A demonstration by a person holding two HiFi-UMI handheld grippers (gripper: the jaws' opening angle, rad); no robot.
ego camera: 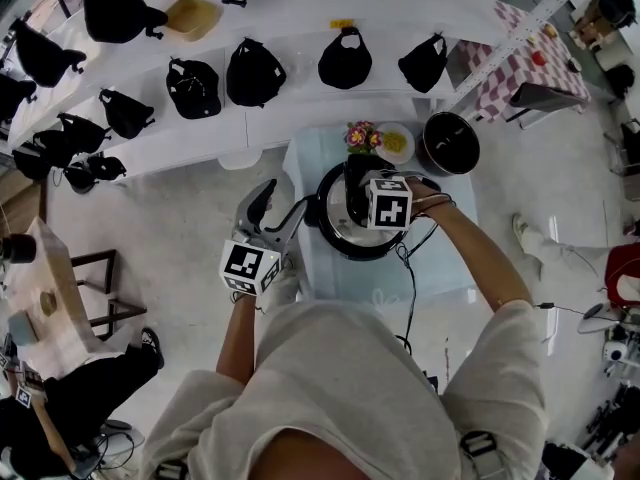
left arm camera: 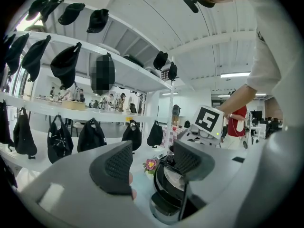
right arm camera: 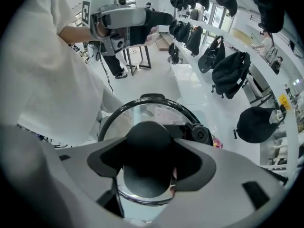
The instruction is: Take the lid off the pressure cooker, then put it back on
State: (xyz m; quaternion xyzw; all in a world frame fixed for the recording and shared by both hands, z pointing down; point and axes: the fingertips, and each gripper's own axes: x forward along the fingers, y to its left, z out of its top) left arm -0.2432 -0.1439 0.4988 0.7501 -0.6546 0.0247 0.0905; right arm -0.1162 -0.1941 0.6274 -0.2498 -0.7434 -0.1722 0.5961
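Grips, with the right gripper (right arm camera: 149, 158), jaws closed narrow, the smooth round black knob (right arm camera: 147, 139) of the domed glass lid (right arm camera: 159, 112), dark-rimmed and lying over the pressure cooker (ego camera: 333, 236) at mid-table, nearer the left edge of the pale glossy table (ego camera: 445, 268). Holds the left gripper (left arm camera: 153, 164) off that left edge, ribbed dark pads (left arm camera: 118, 164) wide apart, nothing between them.

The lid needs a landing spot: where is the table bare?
Bare: the table's near strip this side of the pressure cooker, and its far left corner beside the flowers. Crowded: the far edge, with flowers, plate and black pot.
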